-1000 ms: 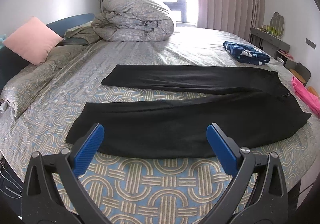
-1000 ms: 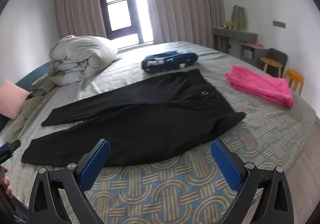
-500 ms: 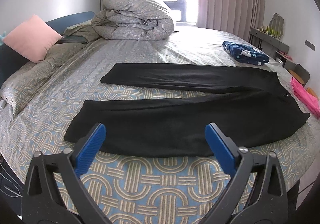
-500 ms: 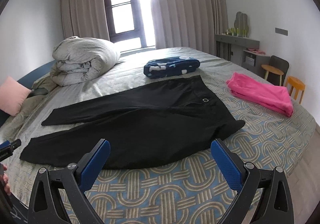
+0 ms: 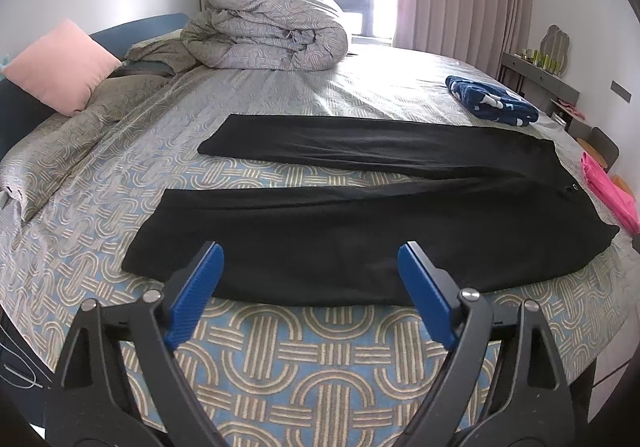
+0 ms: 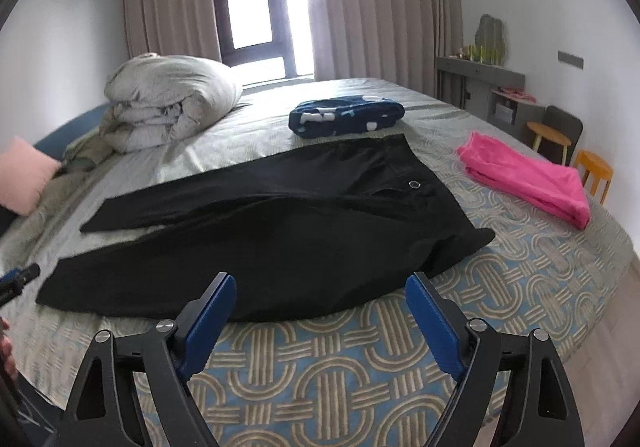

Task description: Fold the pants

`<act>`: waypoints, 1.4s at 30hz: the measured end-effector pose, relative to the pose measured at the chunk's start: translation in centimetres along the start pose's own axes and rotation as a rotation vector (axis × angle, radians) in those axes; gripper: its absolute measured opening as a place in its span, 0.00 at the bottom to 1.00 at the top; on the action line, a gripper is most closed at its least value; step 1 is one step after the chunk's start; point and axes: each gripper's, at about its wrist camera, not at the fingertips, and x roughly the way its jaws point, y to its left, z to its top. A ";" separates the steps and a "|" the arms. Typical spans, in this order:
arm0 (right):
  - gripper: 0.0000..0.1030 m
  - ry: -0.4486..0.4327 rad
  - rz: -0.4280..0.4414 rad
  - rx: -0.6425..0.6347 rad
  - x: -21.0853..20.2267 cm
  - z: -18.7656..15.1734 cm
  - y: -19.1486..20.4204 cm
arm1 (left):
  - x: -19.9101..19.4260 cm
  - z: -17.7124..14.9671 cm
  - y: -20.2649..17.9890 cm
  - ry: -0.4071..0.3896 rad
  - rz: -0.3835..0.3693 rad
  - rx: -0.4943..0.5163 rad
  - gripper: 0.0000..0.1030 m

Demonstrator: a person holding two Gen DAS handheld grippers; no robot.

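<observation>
Black pants (image 5: 360, 231) lie flat across the patterned bed, legs apart and pointing left, waist with a metal button at the right; they also show in the right wrist view (image 6: 280, 231). My left gripper (image 5: 310, 287) is open and empty, just in front of the near leg's lower edge. My right gripper (image 6: 320, 311) is open and empty, in front of the near leg towards the waist. Neither touches the cloth. The tip of the left gripper shows at the left edge of the right wrist view (image 6: 18, 279).
A rolled duvet (image 5: 268, 35) and pink pillow (image 5: 60, 65) lie at the head of the bed. A folded navy garment (image 6: 346, 115) and a folded pink garment (image 6: 528, 177) lie past the waist. A shelf and stools (image 6: 552, 135) stand at the right wall.
Both grippers have drifted slightly closer to the pants, and the views have tilted up a little. Both stay open; the pants have not moved.
</observation>
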 end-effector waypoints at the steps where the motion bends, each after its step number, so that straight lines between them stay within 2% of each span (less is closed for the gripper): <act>1: 0.82 0.001 0.003 0.004 0.1 0.0 0.0 | 0.0 0.0 0.0 0.000 0.001 0.000 0.87; 5: 0.68 -0.002 0.009 0.009 0.2 -0.1 -0.2 | 0.0 0.0 0.1 0.003 0.006 -0.004 0.87; 11: 0.68 -0.015 0.012 0.024 0.2 -0.2 -0.4 | 0.1 -0.1 0.2 0.011 0.014 -0.010 0.87; 19: 0.68 0.048 0.045 0.065 1.0 -0.4 -0.8 | 0.4 -0.2 0.7 0.025 0.022 -0.022 0.87; 28: 0.70 0.074 -0.006 0.091 1.4 -0.4 -2.0 | 2.1 -0.5 2.5 0.086 0.076 -0.076 0.87; 32: 0.81 0.088 -0.018 0.100 1.8 -0.2 -2.8 | 2.8 -0.6 4.3 0.110 0.094 -0.133 0.87; 42: 0.81 0.116 -0.026 0.122 3.5 -0.1 -4.2 | 5.1 -2.3 8.4 0.204 0.008 -0.355 0.87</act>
